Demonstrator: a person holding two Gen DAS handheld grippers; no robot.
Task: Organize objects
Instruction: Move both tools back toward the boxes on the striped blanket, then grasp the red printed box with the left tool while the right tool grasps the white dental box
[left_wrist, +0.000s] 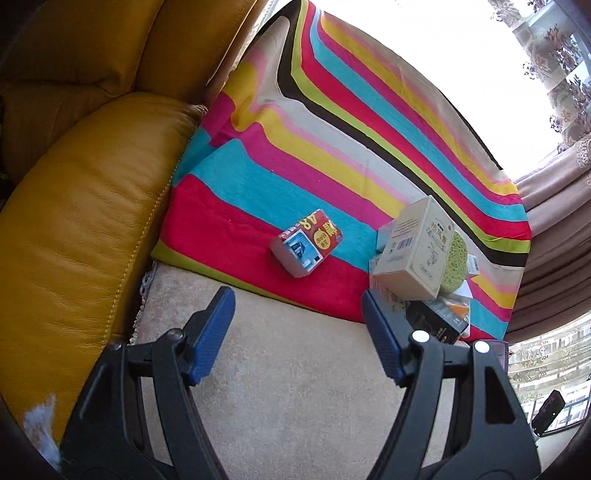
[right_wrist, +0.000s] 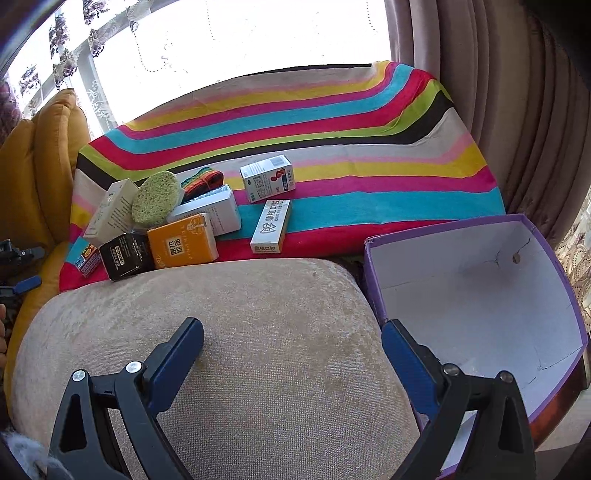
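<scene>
Small boxes lie clustered on a striped blanket (right_wrist: 332, 122): an orange box (right_wrist: 183, 242) beside a black box (right_wrist: 125, 254), a green sponge (right_wrist: 155, 197) propped above them. A purple-rimmed bin (right_wrist: 480, 295) stands open nearby, white inside.

Striped blanket (right_wrist: 332, 122) covers the far part of the seat, beige cushion (right_wrist: 258, 332) at its near edge. Yellow leather sofa arm (left_wrist: 85, 221) along the left edge; curtains (right_wrist: 498, 92) and a bright window (right_wrist: 240, 37) behind the far edge.
</scene>
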